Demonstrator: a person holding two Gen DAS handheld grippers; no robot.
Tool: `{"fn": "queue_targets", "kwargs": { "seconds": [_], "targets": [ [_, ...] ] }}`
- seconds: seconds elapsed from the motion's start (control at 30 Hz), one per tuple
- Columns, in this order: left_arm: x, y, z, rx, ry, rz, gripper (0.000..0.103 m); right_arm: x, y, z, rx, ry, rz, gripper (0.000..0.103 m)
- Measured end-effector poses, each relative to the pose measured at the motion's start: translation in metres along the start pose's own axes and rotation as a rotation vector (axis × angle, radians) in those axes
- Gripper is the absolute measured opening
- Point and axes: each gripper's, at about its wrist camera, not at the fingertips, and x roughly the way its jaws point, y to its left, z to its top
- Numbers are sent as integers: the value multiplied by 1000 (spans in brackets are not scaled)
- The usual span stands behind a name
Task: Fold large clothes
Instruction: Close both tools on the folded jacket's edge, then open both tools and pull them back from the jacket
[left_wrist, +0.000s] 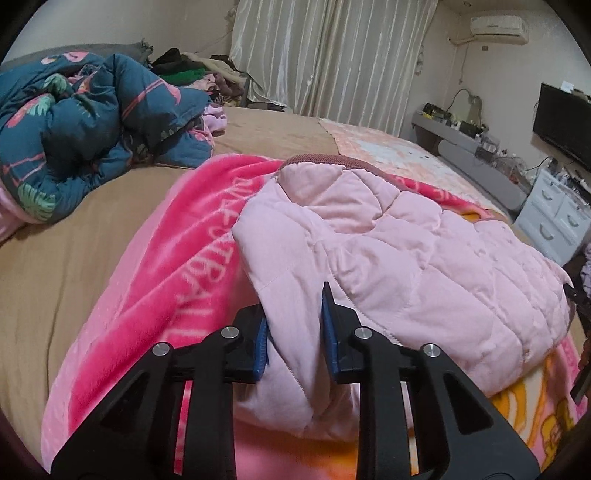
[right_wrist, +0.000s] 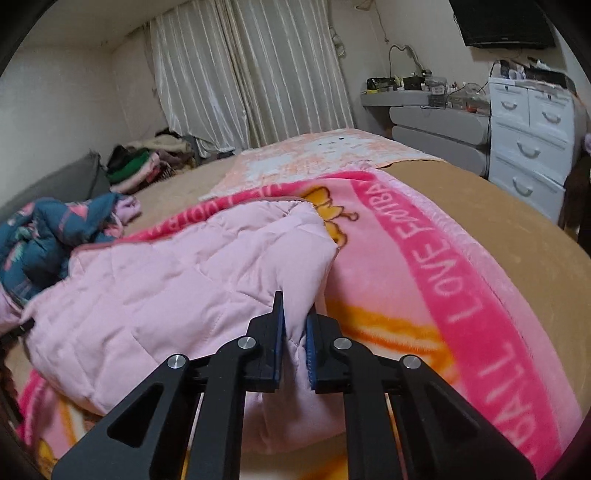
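Observation:
A light pink quilted jacket (left_wrist: 406, 254) lies bunched on a bright pink fleece blanket (left_wrist: 173, 258) spread over the bed. My left gripper (left_wrist: 295, 325) is closed on a thick fold at the jacket's near left edge, fabric filling the gap between its blue pads. In the right wrist view the same jacket (right_wrist: 166, 280) lies to the left on the blanket (right_wrist: 461, 280). My right gripper (right_wrist: 295, 325) is shut on the jacket's near right edge, with quilted fabric pinched between the pads.
A dark blue flowered quilt (left_wrist: 85, 125) is heaped at the bed's far left. A pile of clothes (right_wrist: 140, 166) lies by the curtains. White drawers (right_wrist: 528, 144) and a grey shelf (right_wrist: 436, 118) stand right of the tan bed (left_wrist: 55, 266).

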Motion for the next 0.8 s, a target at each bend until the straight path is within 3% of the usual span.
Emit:
{"fn": "queue_targets", "kwargs": {
  "seconds": [0.47,0.8],
  "targets": [
    [52,-3,1,-6,101,83,17,53,-3,-7,-17,98,-65,10],
    [57,-5,-6,-12,102,103,20,59,-6,-13,-10,130,-75,16]
  ]
}}
